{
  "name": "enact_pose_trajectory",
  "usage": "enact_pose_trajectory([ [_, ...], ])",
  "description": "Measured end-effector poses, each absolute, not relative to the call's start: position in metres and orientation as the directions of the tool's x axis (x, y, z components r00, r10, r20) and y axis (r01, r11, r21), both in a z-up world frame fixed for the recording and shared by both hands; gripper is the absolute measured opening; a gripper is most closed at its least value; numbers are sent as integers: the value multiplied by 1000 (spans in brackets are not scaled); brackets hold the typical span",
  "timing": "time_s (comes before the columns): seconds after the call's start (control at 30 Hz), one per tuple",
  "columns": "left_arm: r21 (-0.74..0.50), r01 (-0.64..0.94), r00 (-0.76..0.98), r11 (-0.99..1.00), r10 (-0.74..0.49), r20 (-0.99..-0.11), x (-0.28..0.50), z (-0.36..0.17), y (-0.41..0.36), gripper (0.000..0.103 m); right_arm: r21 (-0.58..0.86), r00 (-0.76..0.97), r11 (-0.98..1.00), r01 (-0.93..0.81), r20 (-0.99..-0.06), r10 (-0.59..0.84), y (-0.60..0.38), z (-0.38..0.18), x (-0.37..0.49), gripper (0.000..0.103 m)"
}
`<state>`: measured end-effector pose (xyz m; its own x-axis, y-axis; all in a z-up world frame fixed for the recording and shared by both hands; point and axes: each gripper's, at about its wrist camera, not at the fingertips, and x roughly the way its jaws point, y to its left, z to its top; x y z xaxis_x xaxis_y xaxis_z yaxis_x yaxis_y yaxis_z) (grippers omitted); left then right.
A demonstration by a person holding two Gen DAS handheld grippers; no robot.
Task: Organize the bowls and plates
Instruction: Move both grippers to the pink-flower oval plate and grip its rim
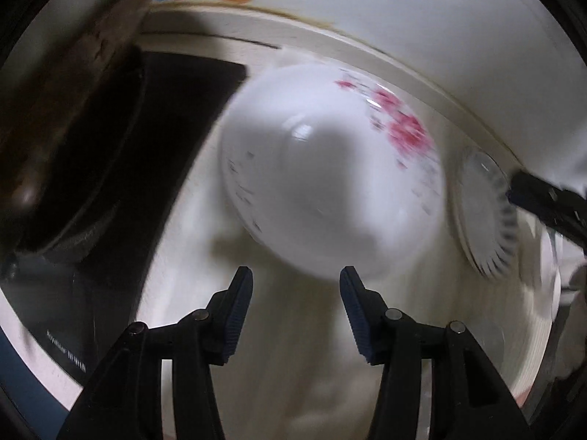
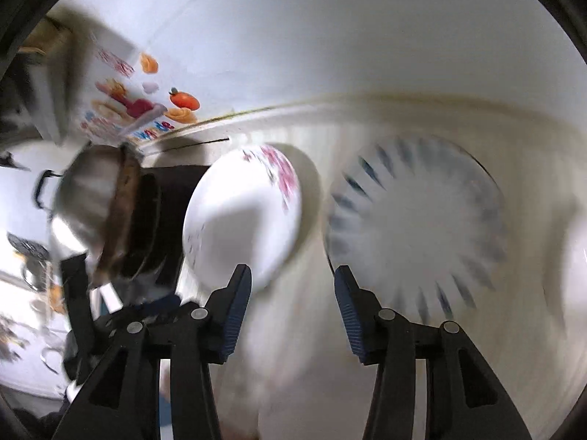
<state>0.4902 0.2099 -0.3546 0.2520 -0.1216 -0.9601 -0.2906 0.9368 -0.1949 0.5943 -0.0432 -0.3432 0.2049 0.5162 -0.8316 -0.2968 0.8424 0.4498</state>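
Note:
A white plate with pink flowers (image 1: 330,168) lies on the pale counter (image 1: 293,330), just beyond my left gripper (image 1: 296,277). That gripper is open and holds nothing. To the right lies a plate with a blue-dashed rim (image 1: 484,212), and the right gripper's black fingers (image 1: 539,198) show at its far side. In the right wrist view my right gripper (image 2: 292,275) is open and empty, above the counter between the flowered plate (image 2: 242,220) and the blue-dashed plate (image 2: 414,234). Both views are blurred.
A black cooktop (image 1: 165,139) and a dark pan (image 1: 73,117) sit left of the flowered plate. A steel pot (image 2: 84,198) stands further left. The white wall (image 2: 367,55) backs the counter. Another white dish (image 2: 576,256) shows at the right edge.

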Motion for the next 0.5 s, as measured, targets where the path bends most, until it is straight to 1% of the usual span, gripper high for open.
enact_pose_trajectory([
  [0.13, -202, -341, 230, 918, -127, -965, 516, -375, 224, 47, 382, 151, 845, -373, -874, 462, 16, -369, 659, 50],
  [0.23, -196, -356, 218, 914, -123, -968, 527, -386, 227, 47, 368, 106, 845, -388, -893, 437, 39, -388, 687, 47],
  [0.37, -209, -348, 221, 914, -136, -966, 537, -395, 224, 47, 354, 46, 845, -402, -913, 404, 53, -407, 706, 35],
  [0.43, -211, -350, 230, 913, -134, -964, 541, -398, 224, 43, 346, 40, 843, -411, -917, 396, 58, -415, 712, 28],
  [0.47, -208, -354, 232, 912, -130, -964, 543, -399, 225, 42, 340, 36, 845, -413, -921, 388, 59, -418, 713, 21],
  [0.5, -210, -356, 234, 911, -131, -963, 544, -399, 228, 42, 338, 30, 847, -410, -923, 383, 59, -422, 714, 18],
])
